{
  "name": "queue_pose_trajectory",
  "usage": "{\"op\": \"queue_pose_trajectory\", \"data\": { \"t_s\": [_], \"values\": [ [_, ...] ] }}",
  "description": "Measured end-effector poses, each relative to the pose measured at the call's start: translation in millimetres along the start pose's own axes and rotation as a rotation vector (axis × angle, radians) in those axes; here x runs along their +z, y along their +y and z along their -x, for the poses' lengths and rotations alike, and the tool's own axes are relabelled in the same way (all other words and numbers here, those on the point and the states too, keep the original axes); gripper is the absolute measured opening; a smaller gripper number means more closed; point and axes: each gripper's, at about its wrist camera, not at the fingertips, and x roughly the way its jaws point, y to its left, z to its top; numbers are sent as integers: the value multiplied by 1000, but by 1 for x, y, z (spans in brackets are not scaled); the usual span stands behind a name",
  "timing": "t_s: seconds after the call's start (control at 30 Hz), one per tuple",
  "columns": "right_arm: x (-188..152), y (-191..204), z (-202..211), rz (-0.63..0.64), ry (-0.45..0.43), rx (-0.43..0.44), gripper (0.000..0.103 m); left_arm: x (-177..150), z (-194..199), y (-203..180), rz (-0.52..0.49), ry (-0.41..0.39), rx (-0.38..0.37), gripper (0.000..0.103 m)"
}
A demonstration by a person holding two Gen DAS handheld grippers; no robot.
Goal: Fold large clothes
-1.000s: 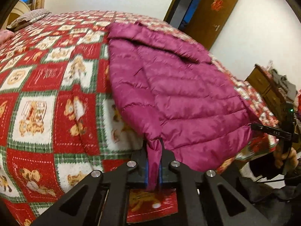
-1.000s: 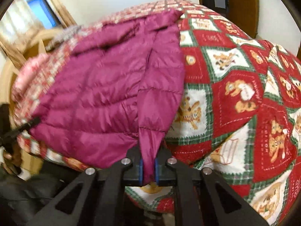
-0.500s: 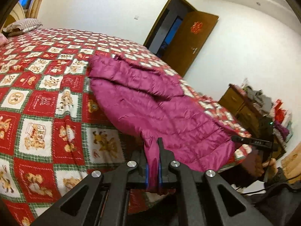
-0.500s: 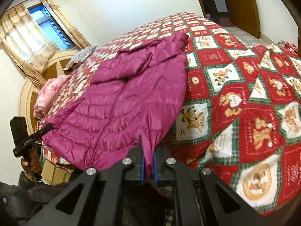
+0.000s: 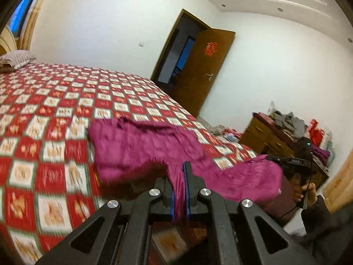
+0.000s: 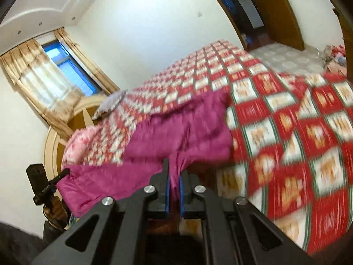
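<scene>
A magenta quilted puffer jacket (image 5: 141, 148) lies on the bed, its near hem lifted off the bedspread. My left gripper (image 5: 179, 176) is shut on one corner of that hem. The right gripper (image 6: 174, 172) is shut on the other corner of the jacket (image 6: 181, 128). In the left wrist view the right gripper (image 5: 286, 161) shows at the right with a hand under it, pinching the far corner. In the right wrist view the left gripper (image 6: 53, 183) shows at the lower left. The hem sags between the two grips. Both views are blurred.
A red, green and white patchwork bedspread (image 5: 48, 114) covers the bed, with a pillow (image 5: 15, 58) at its head. An open brown door (image 5: 205, 75) stands past the bed's foot. A wooden dresser (image 5: 269, 137) piled with clutter is at the right. A curtained window (image 6: 64, 70) sits behind the headboard.
Both grippers have risen and tipped up, lifting the jacket's near hem off the bed. The jacket now looks foreshortened and more wall and ceiling show.
</scene>
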Motion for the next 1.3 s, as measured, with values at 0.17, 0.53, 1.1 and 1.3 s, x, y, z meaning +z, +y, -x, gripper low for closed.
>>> {"op": "queue_pose_trajectory", "data": {
  "t_s": [0.17, 0.53, 1.1, 1.3],
  "values": [
    [59, -2, -46, 6, -33, -9, 9, 44, -47, 38, 86, 23, 74, 6],
    [142, -37, -184, -6, -7, -201, 9, 95, -188, 133, 250, 150, 317, 6],
    [111, -99, -334, -2, 123, -414, 10, 56, -313, 207, 293, 305, 505, 8],
    [111, -98, -337, 14, 124, -432, 12, 57, -293, 229, 458, 220, 357, 9]
  ]
}}
